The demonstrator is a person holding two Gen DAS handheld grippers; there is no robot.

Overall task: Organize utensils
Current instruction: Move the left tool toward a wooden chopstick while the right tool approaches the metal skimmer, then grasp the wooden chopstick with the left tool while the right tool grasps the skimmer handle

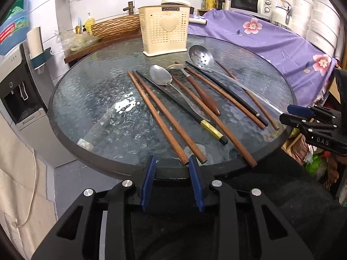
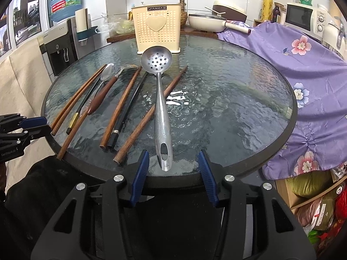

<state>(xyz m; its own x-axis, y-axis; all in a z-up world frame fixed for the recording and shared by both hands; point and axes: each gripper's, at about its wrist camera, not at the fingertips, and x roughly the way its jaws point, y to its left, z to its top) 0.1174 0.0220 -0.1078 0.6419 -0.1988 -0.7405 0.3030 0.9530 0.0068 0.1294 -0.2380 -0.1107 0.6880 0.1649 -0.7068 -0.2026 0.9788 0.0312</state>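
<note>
A cream perforated utensil holder [image 1: 164,32] with a heart stands at the far side of the round glass table [image 1: 91,99]; it also shows in the right wrist view [image 2: 156,27]. Several wooden chopsticks [image 1: 156,117], black chopsticks [image 1: 180,106], a metal spoon [image 1: 161,75], a brown-handled utensil [image 1: 205,97] and a slotted metal ladle [image 2: 159,95] lie spread on the glass. My left gripper [image 1: 172,160] is open at the near table edge, by the chopstick ends. My right gripper [image 2: 173,155] is open, its fingers either side of the ladle's handle end, not touching it.
A water dispenser [image 2: 58,43] stands left of the table. A purple flowered cloth [image 2: 303,75] covers a surface to the right, with a microwave [image 2: 303,17] behind. A white pan [image 2: 208,22] and a wooden shelf sit behind the holder. Bags lie on the floor at right.
</note>
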